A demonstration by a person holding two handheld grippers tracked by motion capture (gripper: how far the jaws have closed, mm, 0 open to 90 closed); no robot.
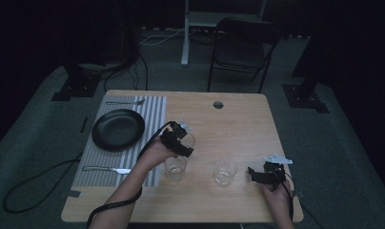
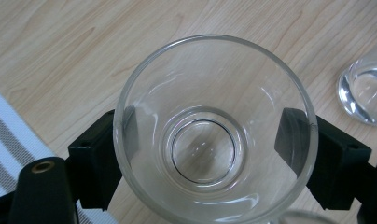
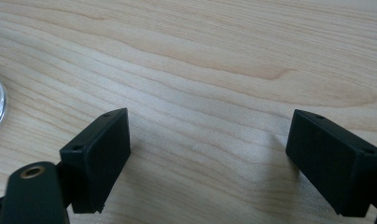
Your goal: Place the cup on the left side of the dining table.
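3 clear glasses showed in the high view on the wooden table (image 1: 238, 119). The left gripper (image 1: 183, 140) clamped a glass (image 1: 187, 140) at the table's centre, above a second glass (image 1: 175, 168); a third glass (image 1: 226, 171) stood at 3 o'clock of that one. The right gripper (image 1: 257, 174) rested at 3 o'clock of the third, apart from it.

In the left gripper view, the held glass (image 2: 214, 126) was round, empty and transparent, its thick base ringed at centre, pads pressing at 9 and 3 o'clock.

In the right gripper view, the right gripper (image 3: 207, 149) stood wide over bare wood.
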